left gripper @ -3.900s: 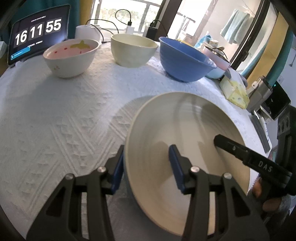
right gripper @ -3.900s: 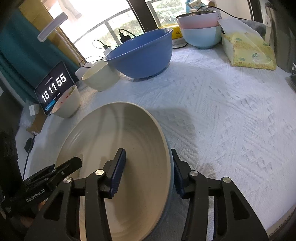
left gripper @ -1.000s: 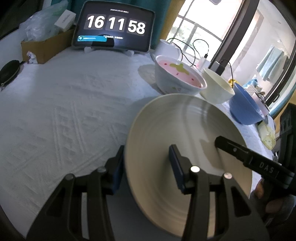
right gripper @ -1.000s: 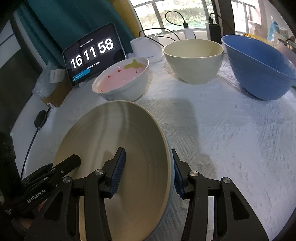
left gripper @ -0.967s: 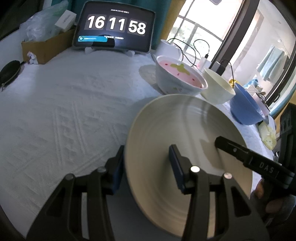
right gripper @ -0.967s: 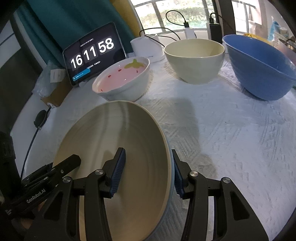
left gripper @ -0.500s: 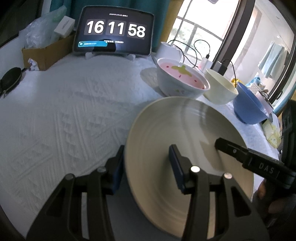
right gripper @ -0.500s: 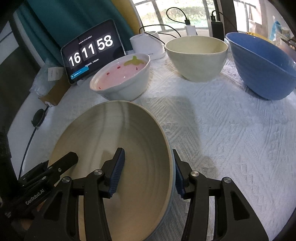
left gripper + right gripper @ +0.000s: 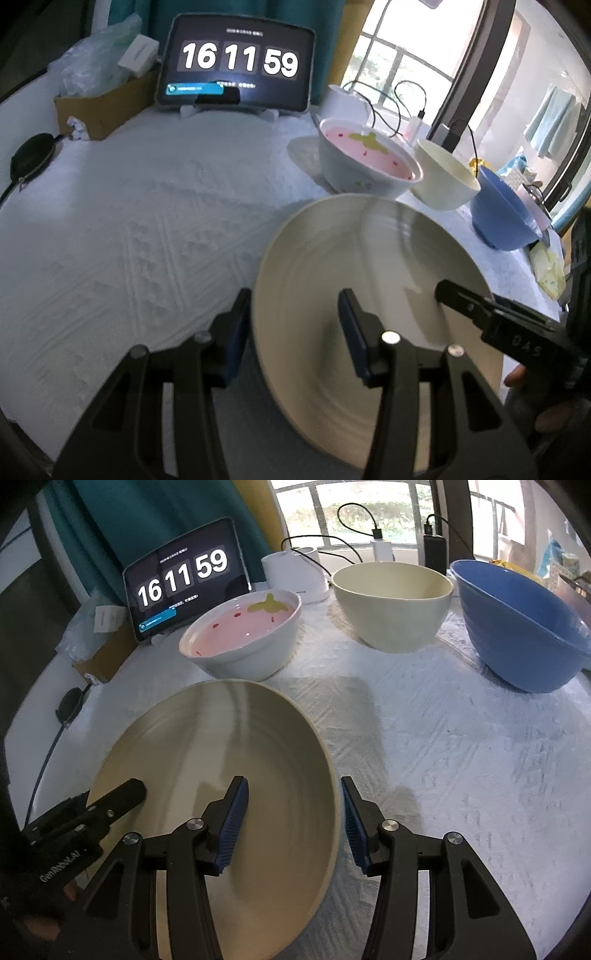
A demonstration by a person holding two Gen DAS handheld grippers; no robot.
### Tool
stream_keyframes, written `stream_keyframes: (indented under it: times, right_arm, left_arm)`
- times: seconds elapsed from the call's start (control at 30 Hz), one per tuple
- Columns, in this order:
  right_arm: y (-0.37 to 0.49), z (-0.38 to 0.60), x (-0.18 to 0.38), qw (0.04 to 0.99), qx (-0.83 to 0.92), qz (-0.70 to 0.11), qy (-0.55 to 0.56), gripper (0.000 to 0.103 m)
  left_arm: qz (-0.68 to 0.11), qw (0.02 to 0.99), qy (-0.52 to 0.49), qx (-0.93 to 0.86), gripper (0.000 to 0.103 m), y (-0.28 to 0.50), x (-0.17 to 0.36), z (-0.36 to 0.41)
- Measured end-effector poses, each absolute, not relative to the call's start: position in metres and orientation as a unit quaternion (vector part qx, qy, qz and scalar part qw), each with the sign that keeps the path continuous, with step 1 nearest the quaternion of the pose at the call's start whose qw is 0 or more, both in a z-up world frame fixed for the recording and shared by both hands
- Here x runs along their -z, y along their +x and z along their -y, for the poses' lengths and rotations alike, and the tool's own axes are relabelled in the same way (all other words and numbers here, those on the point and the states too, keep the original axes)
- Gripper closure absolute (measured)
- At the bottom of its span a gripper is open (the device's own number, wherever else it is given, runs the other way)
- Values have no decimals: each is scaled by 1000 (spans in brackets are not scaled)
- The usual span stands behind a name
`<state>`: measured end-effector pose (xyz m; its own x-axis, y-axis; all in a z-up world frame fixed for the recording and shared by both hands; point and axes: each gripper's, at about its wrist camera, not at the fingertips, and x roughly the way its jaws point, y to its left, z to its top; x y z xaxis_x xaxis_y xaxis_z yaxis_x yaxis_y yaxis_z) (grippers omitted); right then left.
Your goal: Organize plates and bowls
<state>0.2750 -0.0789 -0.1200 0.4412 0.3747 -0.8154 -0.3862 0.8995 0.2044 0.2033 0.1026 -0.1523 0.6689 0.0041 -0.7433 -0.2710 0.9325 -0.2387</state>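
Together, the left tongs (image 9: 295, 328) and right tongs (image 9: 293, 819) are pinching opposite rims of the beige plate (image 9: 221, 775), filling the frame's lower centre.

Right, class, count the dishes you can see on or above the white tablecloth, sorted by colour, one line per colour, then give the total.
Beige plate: 1
Pink-inside white bowl: 1
Cream bowl: 1
Blue bowl: 1
Total: 4

The plate is gripped at opposite rims by the left hand-held gripper and the right hand-held gripper.
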Motion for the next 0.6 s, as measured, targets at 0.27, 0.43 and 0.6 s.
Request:
stream_keyframes:
  times: [0.27,0.43,0.6]
  right_arm:
    - [268,96,106,863,-203,-462,-2,51]
    - [260,110,96,872,-193,-450,1,51]
    - [251,124,87,880,-183,-438,5,51]
  left_arm:
    - [-378,909,-150,-91,54,193,133,-96]
    - [-376,910,-139,-103,54,189,126,-94]
    - [-375,910,-131,-114,54,185,122,-91]
